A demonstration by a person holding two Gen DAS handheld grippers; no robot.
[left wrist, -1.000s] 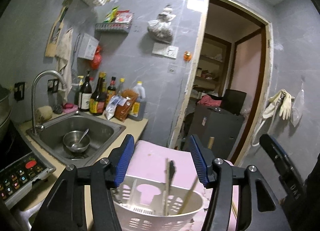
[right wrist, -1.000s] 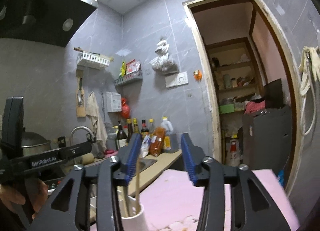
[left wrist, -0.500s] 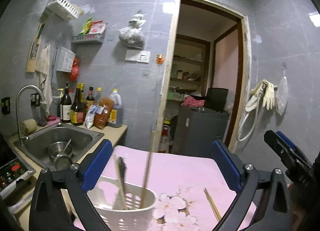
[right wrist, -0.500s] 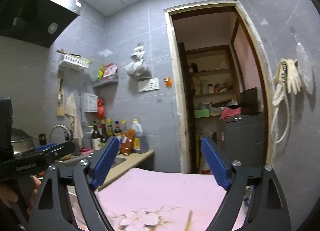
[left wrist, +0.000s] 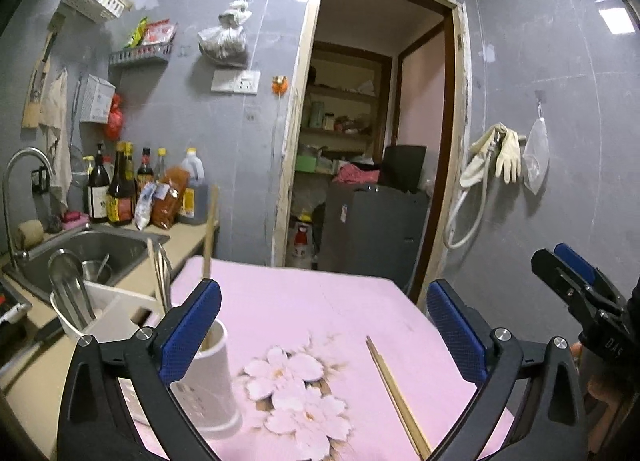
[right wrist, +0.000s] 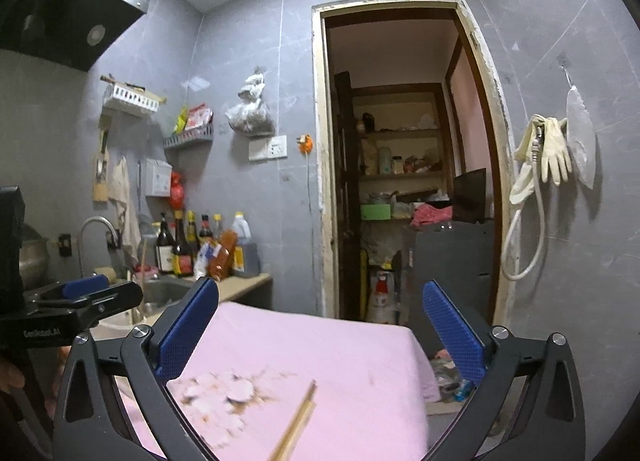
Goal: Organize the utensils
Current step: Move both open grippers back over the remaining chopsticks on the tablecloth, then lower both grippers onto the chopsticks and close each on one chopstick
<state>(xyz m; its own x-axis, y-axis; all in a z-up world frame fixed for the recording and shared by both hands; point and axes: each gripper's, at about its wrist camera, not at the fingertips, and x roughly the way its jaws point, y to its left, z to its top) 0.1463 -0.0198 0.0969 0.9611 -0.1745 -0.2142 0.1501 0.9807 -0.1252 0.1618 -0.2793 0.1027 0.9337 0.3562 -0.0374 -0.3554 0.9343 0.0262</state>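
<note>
1. Across the foreground, pink flowered tabletop (left wrist: 304, 309) carries the task items; steel sink (left wrist: 100, 249) sits beyond its left edge.
2. White slotted utensil basket (left wrist: 108, 311) at tabletop's left holds metal utensils upright.
3. Left gripper (left wrist: 324, 325): jaws have just been opening, now spread wide, nothing between the pads; right gripper (right wrist: 320, 329): likewise spread wide, empty.
4. White cup (left wrist: 212, 381) just beside left finger, one chopstick standing in it.
5. Chopstick pair (left wrist: 396, 393) lies flat on tabletop, right of the flower print.
</note>
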